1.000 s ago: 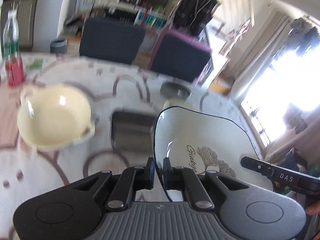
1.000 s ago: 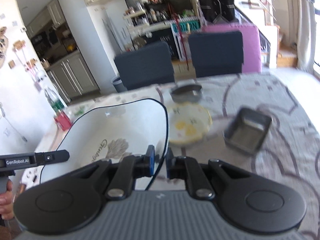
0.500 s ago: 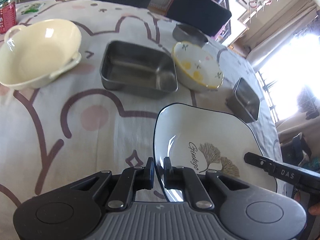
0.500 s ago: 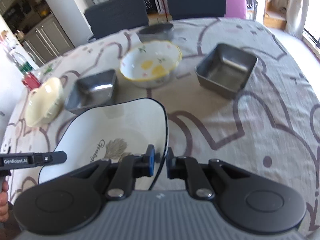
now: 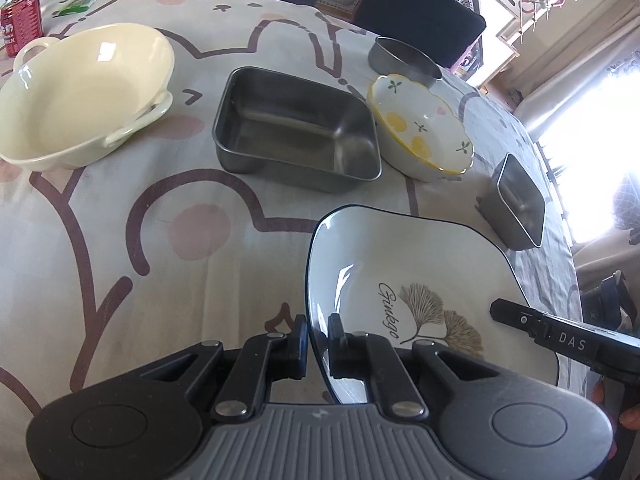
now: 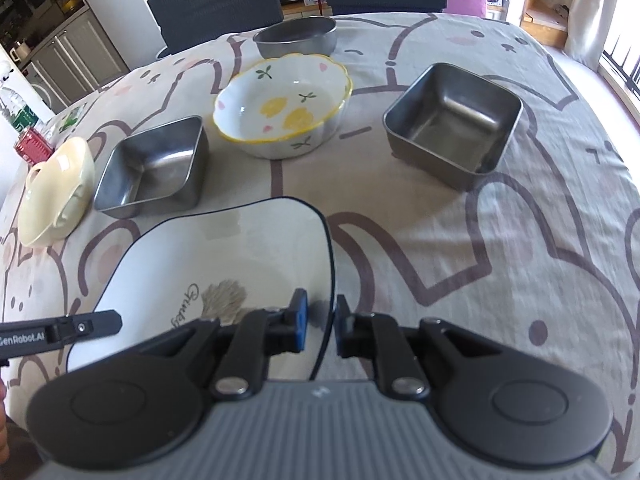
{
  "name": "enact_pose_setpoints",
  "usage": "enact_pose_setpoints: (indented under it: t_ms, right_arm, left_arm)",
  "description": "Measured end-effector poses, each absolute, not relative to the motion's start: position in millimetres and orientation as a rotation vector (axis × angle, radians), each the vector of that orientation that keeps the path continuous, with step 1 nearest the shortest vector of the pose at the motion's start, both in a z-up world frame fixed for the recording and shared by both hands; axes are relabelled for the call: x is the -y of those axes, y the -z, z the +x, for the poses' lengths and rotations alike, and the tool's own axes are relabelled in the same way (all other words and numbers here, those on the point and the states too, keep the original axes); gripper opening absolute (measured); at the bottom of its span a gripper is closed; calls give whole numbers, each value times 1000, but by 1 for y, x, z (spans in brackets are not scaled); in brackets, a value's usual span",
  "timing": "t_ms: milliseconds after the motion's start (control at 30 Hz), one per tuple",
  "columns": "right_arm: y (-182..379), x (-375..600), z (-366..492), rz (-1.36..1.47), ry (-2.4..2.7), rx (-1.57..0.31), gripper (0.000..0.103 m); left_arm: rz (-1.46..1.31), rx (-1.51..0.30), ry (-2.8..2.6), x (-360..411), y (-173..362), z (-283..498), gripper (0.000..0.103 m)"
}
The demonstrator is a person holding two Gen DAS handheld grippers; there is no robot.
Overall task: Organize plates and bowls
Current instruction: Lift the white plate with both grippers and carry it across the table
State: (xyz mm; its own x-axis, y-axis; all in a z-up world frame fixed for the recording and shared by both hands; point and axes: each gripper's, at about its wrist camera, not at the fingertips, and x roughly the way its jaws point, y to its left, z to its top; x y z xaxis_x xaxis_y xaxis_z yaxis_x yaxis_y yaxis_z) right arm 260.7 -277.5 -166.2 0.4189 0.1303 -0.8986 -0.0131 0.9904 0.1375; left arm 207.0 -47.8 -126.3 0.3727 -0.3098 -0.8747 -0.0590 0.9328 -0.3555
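A white square plate with a dark rim and a leaf print [image 5: 404, 272] [image 6: 224, 264] is held low over the table by both grippers. My left gripper [image 5: 318, 344] is shut on its left rim. My right gripper [image 6: 320, 324] straddles its right rim with the jaws slightly parted. Beyond the plate stand a cream two-handled bowl [image 5: 84, 88] [image 6: 56, 188], a steel rectangular tray [image 5: 296, 124] [image 6: 154, 168], a flowered bowl with yellow rim [image 5: 420, 124] [image 6: 286, 106], a steel square container [image 5: 518, 200] [image 6: 454, 118] and a round steel bowl [image 5: 400, 58] [image 6: 298, 36].
The table carries a grey cloth with a bear pattern [image 6: 520, 260]. A red can [image 5: 18, 20] [image 6: 34, 146] and a bottle stand at the far left edge. Dark chairs [image 6: 216, 0] stand behind the table.
Both grippers have tilted down and lowered the plate toward the table. The right jaws have parted a little around the rim.
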Motion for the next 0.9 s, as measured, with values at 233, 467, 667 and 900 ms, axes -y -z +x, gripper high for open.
enact_pose_setpoints:
  t_ms: [233, 467, 667, 900]
  right_arm:
    - [171, 273, 269, 88, -74, -1150, 18]
    - [175, 268, 276, 75, -72, -1160, 18]
    - [177, 267, 283, 71, -71, -1170, 19]
    - [182, 267, 284, 73, -72, -1196, 22]
  left_arm:
    - [-363, -1187, 157, 48, 131, 211, 10]
    - [-367, -1192, 135, 45, 135, 215, 10]
    - [-362, -1189, 143, 45, 135, 215, 10]
    - [-347, -1212, 156, 47, 138, 213, 10]
